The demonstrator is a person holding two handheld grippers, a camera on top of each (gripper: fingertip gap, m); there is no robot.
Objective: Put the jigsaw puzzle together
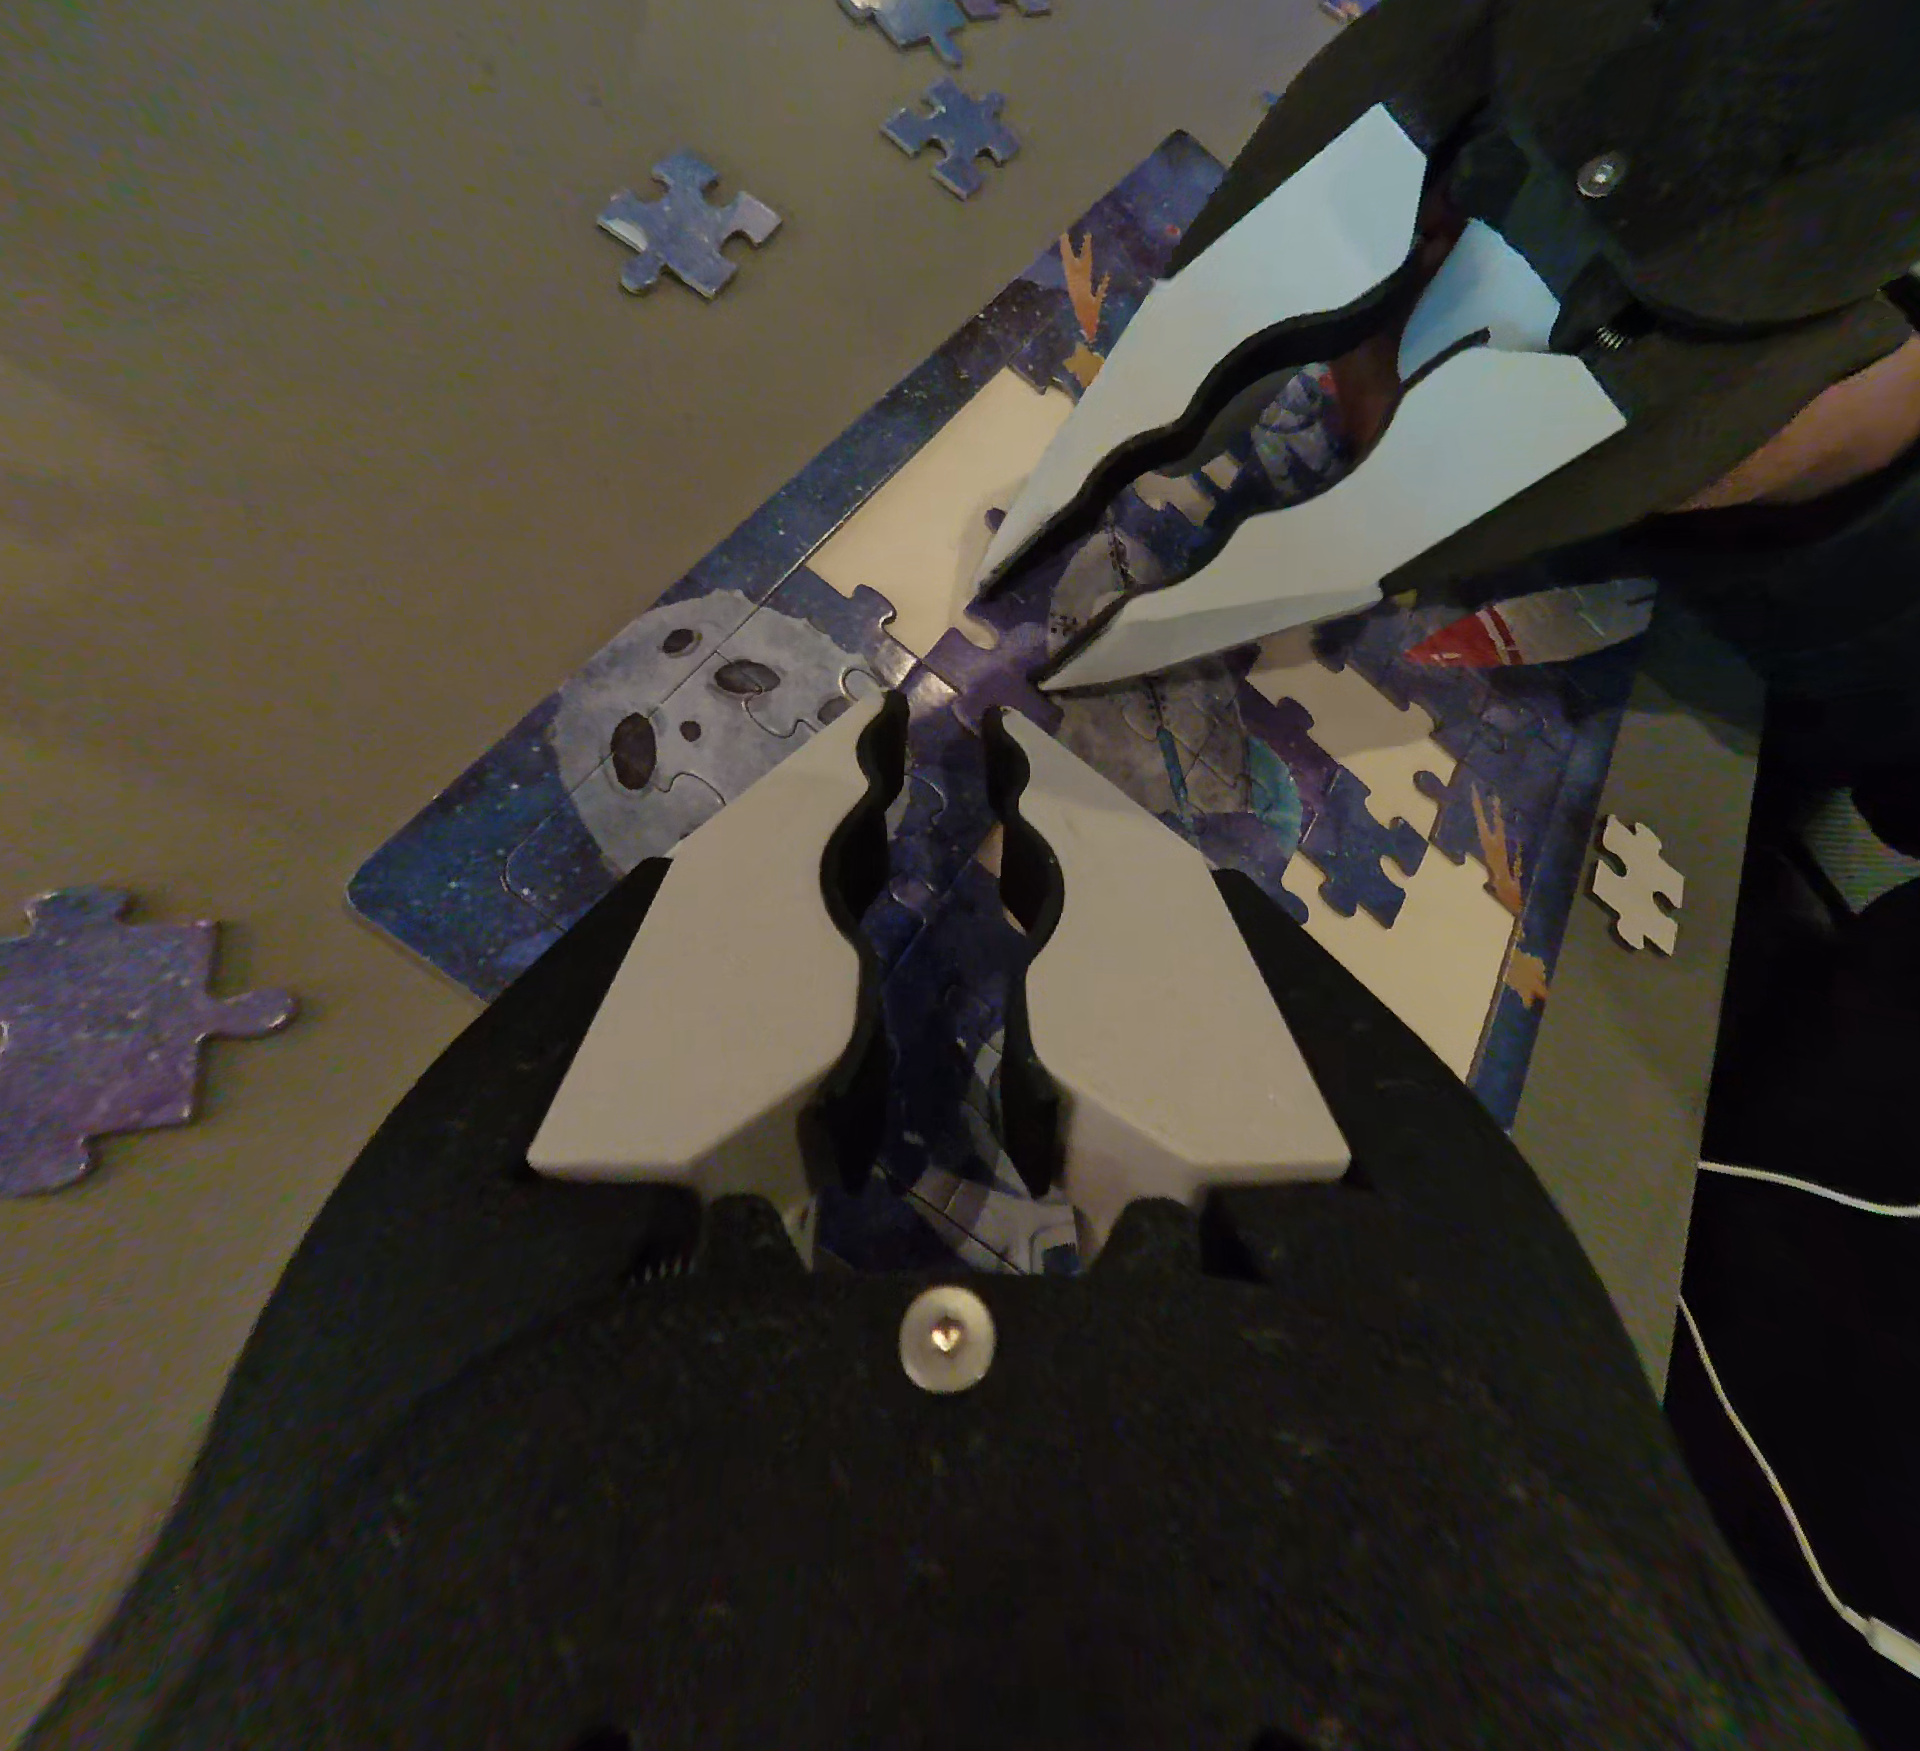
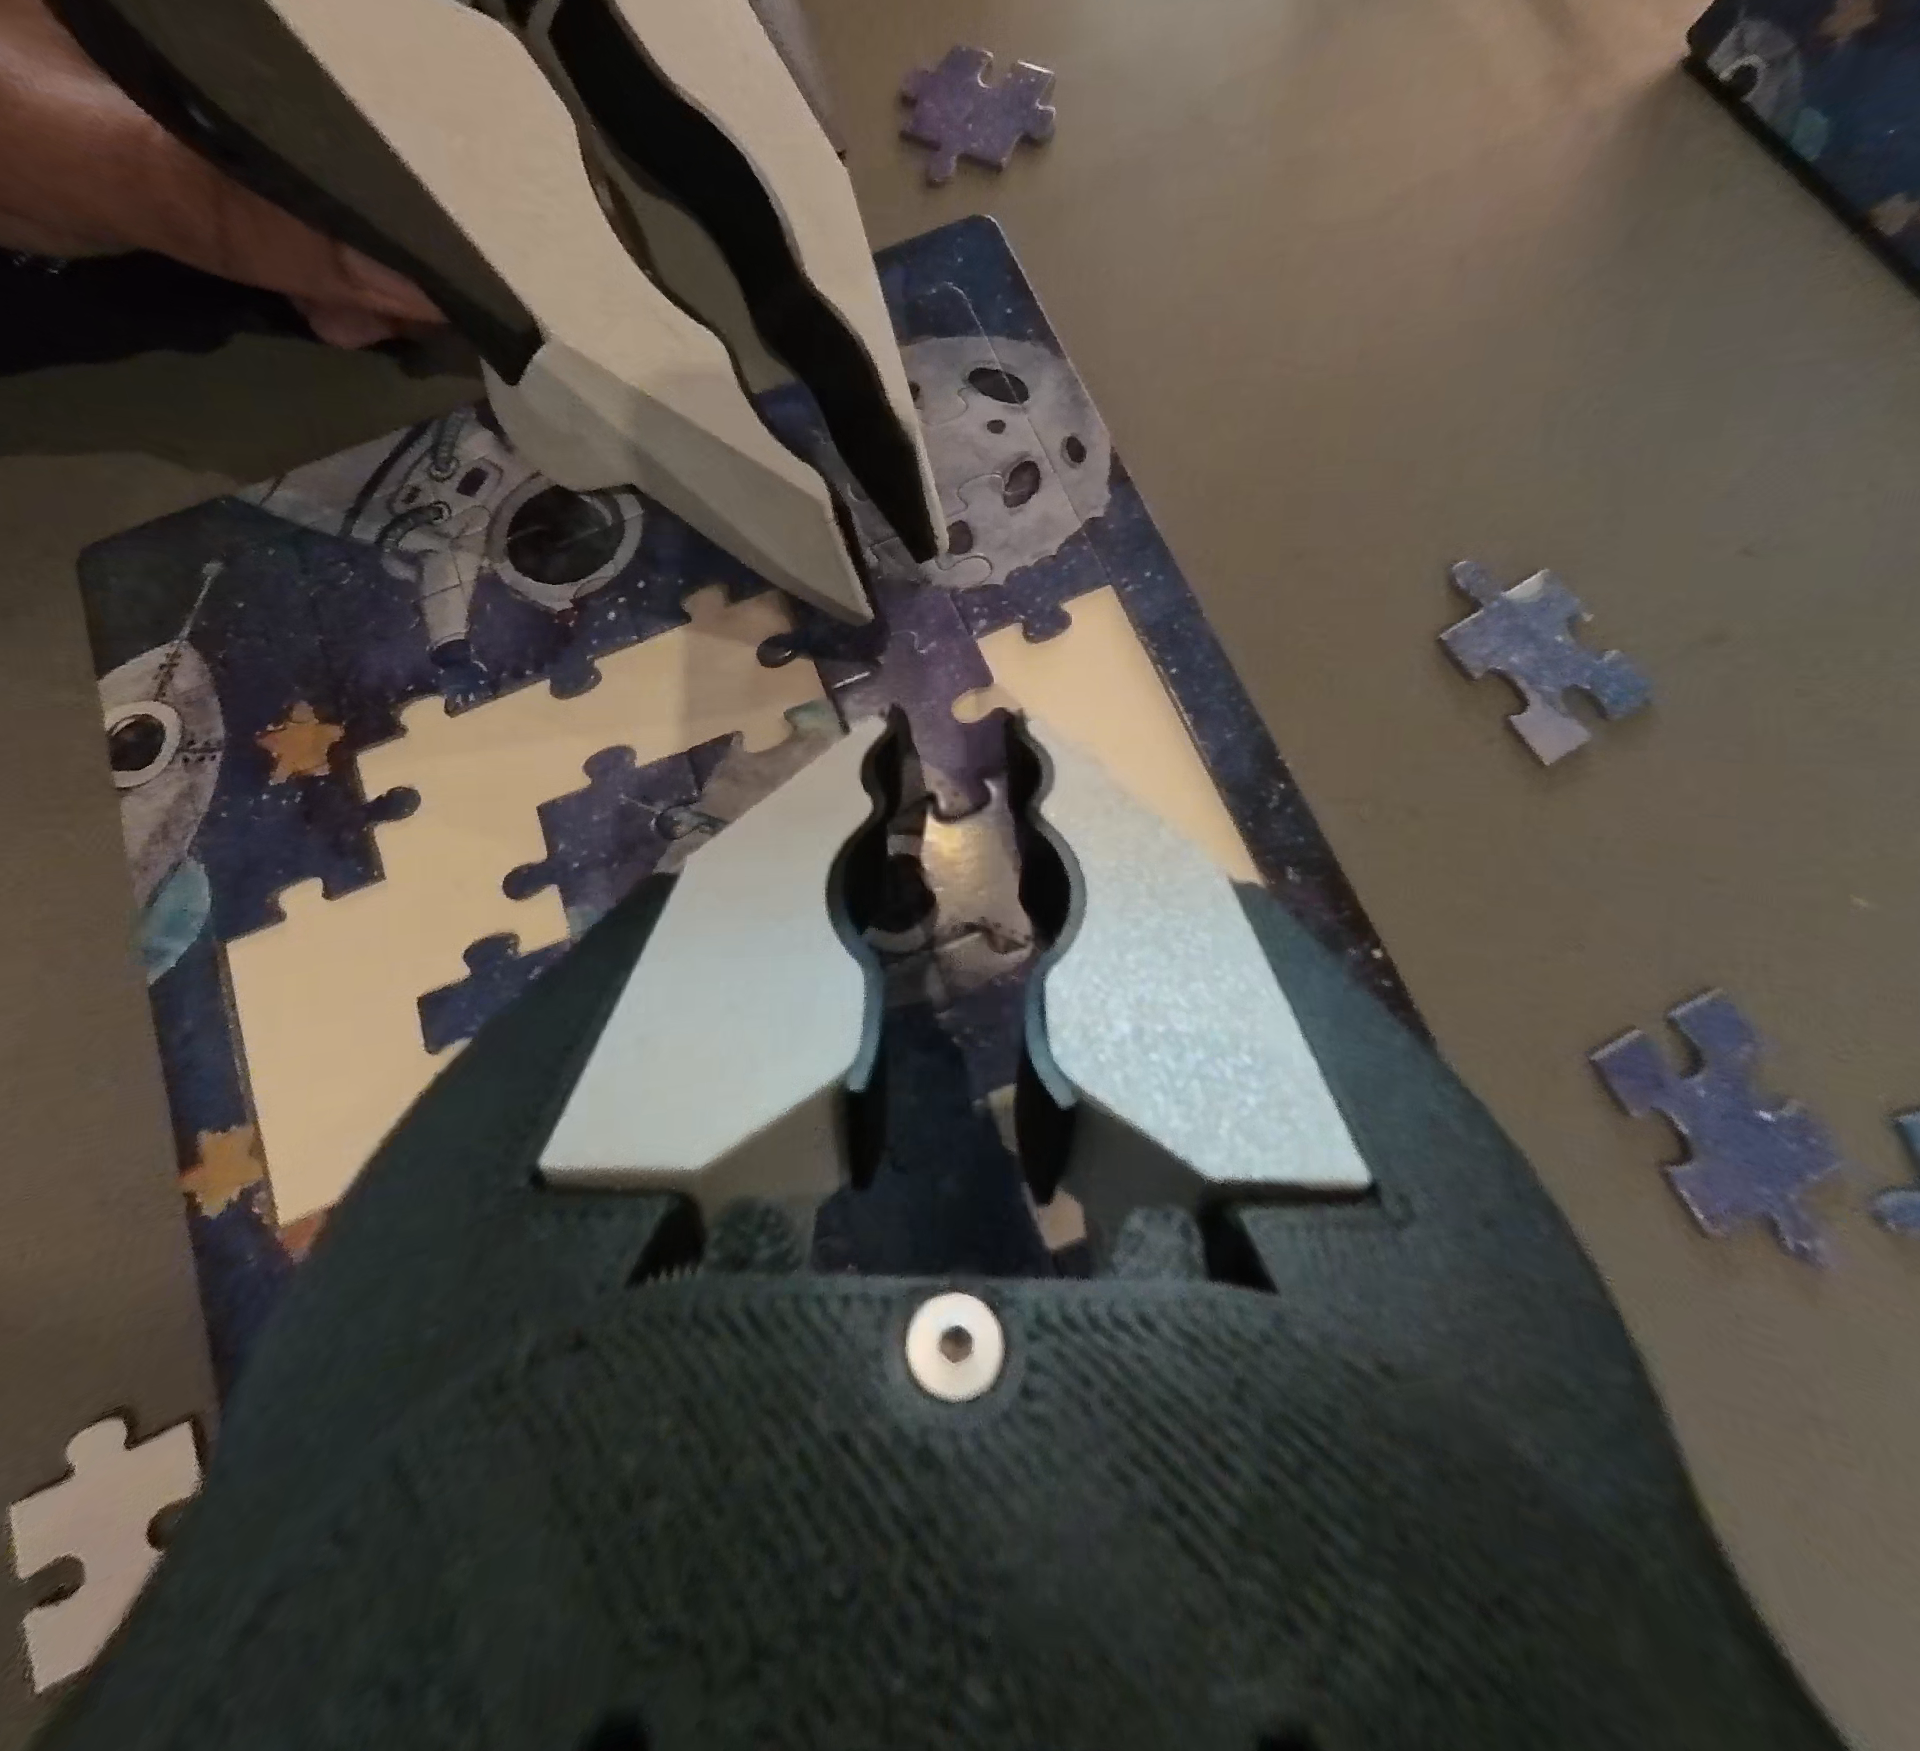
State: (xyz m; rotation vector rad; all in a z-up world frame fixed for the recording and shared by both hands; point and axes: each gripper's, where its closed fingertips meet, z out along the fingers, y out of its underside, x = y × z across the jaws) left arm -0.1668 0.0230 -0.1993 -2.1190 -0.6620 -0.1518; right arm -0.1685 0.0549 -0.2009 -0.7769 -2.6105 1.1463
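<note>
The jigsaw tray (image 1: pixel 904 538) lies on the grey table, partly filled with space-picture pieces; cream base shows in the gaps (image 2: pixel 520 745). A purple starry piece (image 1: pixel 987 662) sits beside the moon picture (image 1: pixel 707 704) near the tray's middle; it also shows in the right wrist view (image 2: pixel 925 652). My left gripper (image 1: pixel 943 709) has its tips down at this piece, a narrow gap between them, holding nothing. My right gripper (image 2: pixel 954 716) meets it from the opposite side, tips also slightly apart and empty, resting at the same piece. Each gripper shows in the other's view (image 1: pixel 1010 643) (image 2: pixel 894 581).
Loose blue pieces lie on the table beyond the tray (image 1: pixel 691 231) (image 1: pixel 956 132) (image 2: pixel 1548 662) (image 2: pixel 1725 1140), and a purple one (image 1: pixel 104 1026). A face-down white piece (image 1: pixel 1640 886) lies by the tray edge. The puzzle box (image 2: pixel 1829 70) stands far right. A white cable (image 1: pixel 1766 1493) hangs off the table edge.
</note>
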